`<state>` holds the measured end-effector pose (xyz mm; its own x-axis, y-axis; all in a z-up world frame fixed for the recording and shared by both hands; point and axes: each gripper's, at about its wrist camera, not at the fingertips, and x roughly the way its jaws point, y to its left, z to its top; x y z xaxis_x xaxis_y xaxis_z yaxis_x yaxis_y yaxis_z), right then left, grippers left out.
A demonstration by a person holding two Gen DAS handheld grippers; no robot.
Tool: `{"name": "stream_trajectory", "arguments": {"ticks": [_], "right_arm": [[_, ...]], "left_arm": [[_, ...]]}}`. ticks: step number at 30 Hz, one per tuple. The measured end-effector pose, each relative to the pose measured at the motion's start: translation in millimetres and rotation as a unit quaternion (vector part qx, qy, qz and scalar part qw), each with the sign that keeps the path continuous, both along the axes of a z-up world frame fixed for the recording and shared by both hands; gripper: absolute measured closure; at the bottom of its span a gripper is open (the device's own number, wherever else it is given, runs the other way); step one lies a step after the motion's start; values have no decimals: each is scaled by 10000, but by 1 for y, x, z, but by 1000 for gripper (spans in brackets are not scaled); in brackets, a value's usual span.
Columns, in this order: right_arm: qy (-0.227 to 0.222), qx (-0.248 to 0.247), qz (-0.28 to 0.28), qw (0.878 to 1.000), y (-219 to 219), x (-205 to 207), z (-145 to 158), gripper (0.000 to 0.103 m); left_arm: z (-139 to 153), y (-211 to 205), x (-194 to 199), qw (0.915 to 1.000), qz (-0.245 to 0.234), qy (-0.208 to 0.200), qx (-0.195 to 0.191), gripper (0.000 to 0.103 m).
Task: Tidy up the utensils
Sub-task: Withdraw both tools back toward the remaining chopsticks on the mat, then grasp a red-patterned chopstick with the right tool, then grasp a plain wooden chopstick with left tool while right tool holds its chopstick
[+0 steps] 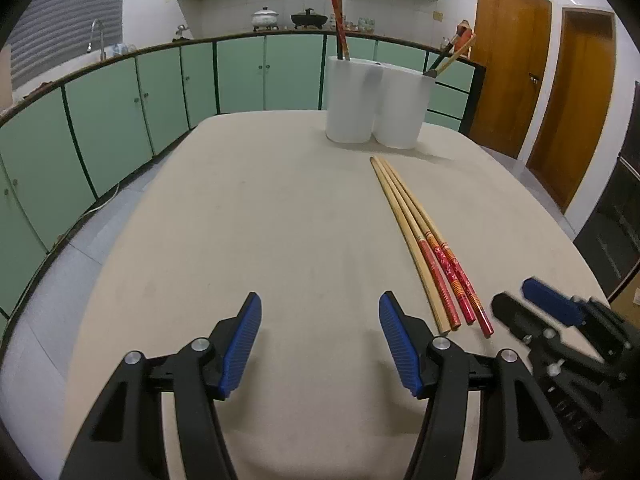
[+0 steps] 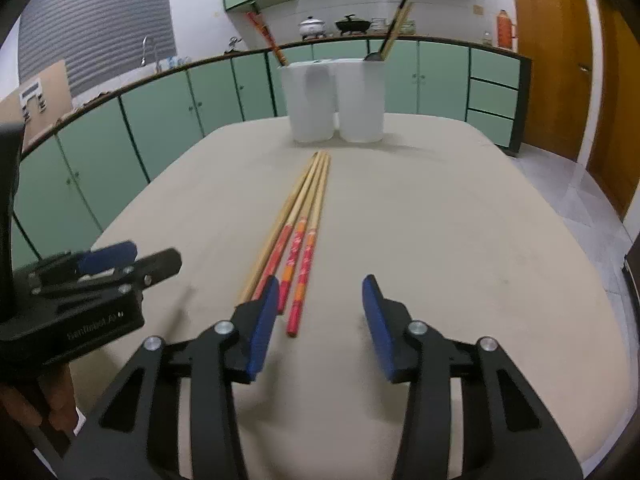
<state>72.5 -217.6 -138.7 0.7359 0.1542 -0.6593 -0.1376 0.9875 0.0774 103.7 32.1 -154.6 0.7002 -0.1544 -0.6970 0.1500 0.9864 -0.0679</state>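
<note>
Several long chopsticks (image 1: 424, 236) (image 2: 298, 240), bamboo with red patterned handles, lie side by side on the beige table (image 1: 260, 220). Two white holders (image 1: 352, 100) (image 2: 312, 100) stand at the far end; one holds red chopsticks, the other a dark spoon and sticks. My left gripper (image 1: 320, 300) is open over bare cloth, left of the chopstick handles. My right gripper (image 2: 322, 280) is open at the handle ends: its left finger overlaps them and one red end lies between the jaws, the pads not pressing. Each gripper shows in the other's view (image 1: 524, 300) (image 2: 136, 258).
Green cabinets and a counter (image 1: 160, 44) with pots and a sink curve behind the table. Brown wooden doors (image 1: 508, 60) stand at the right. A person's fingers (image 2: 24, 408) hold the left gripper's handle. The table edge falls off to a tiled floor (image 2: 568, 184).
</note>
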Motion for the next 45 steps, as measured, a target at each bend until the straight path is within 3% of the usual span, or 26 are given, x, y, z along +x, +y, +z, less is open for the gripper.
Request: {"name": "stream_trajectory", "arguments": {"ticks": [8,12,16,32,45], "right_arm": [[277,-55,130,9995,4,6,-9,85],[352,-45,157,9992,4,7,-11,88],[405,43,111,9991,0,9,-11,97],[355,140,-452,9982,-48,13,-3,98],[337,121,-335,9988,-45,10,-3,98]], "left_arm": [[-2,0,-1,10000,-3,5,-90,43],[-3,-1,-1,9999,-8,14,-113,43],[-2,-3,-2,9999,-21,18,-144,43],[-7,-36,-11,9988,-390,167,-247,43],[-18,-47,-4,9994,-289,182,-104,49]]}}
